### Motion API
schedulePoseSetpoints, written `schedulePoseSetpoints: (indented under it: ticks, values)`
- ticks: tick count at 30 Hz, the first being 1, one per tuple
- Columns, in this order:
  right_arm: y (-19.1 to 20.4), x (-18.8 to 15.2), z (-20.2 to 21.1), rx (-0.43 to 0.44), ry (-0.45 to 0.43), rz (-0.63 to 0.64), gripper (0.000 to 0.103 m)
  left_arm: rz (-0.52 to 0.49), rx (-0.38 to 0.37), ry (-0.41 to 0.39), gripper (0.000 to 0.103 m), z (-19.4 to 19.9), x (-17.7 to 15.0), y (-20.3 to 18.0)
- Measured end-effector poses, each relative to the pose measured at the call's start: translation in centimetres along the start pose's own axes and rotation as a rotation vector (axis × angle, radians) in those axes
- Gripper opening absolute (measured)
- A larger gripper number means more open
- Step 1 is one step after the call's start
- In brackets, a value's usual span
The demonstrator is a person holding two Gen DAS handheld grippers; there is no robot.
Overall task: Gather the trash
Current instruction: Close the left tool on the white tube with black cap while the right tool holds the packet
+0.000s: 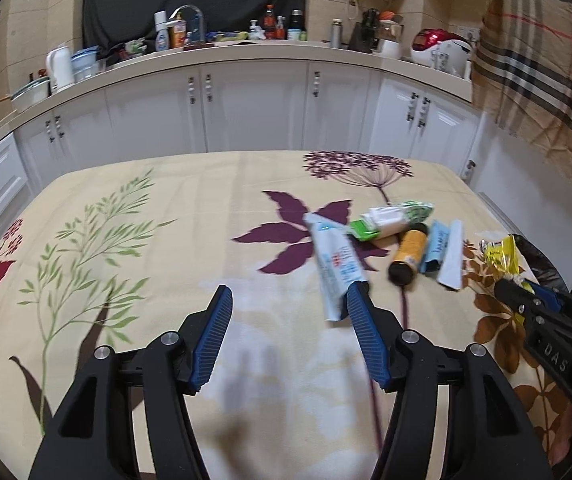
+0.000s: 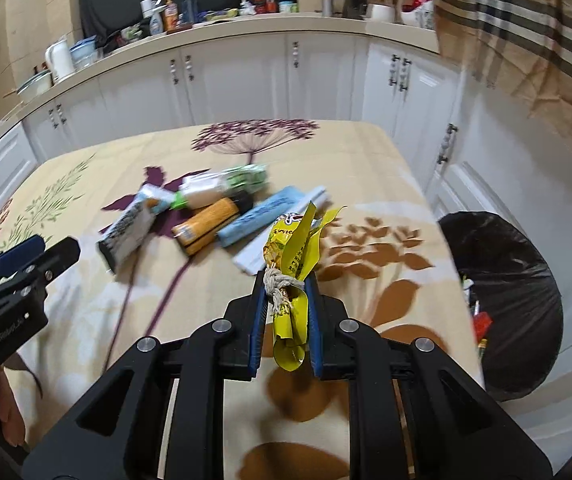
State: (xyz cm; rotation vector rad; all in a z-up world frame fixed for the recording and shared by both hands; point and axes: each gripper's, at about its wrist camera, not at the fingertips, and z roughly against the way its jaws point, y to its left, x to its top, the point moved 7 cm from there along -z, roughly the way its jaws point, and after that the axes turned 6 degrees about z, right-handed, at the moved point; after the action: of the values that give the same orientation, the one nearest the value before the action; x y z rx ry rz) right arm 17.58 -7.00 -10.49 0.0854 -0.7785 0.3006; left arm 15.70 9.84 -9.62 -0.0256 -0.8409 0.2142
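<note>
Right wrist view: right hand-held gripper (image 2: 286, 280) pinches a yellow wrapper (image 2: 292, 256), likely bound for the black-lined bin (image 2: 514, 280) at right, while left hand-held gripper (image 1: 288, 300) gapes wide beside a white tube (image 1: 336, 264) near remaining trash on the counter (image 1: 165, 208).

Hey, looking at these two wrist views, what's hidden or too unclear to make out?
- Print on the white-and-blue tube: motion-blurred in both views.
- Contents of the black-lined trash bin: mostly hidden by its bag in the right view, cut off in the left.
- Lower end of the yellow crumpled wrapper: hidden between the right tool pads.
</note>
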Motion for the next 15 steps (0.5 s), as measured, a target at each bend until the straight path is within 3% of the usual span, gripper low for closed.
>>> schedulePoseSetpoints:
  ticks: [12, 15]
  values:
    - [-4.5, 1.2, -1.0, -0.043, -0.021, -0.044, 0.017, -0.026, -0.015, 0.060, 0.059, -3.4, 0.3, -2.7]
    - [-4.8, 1.3, -1.2, -0.038, -0.022, -0.048, 0.017, -0.018, -0.020, 0.076, 0.044, -3.9, 0.2, -2.6]
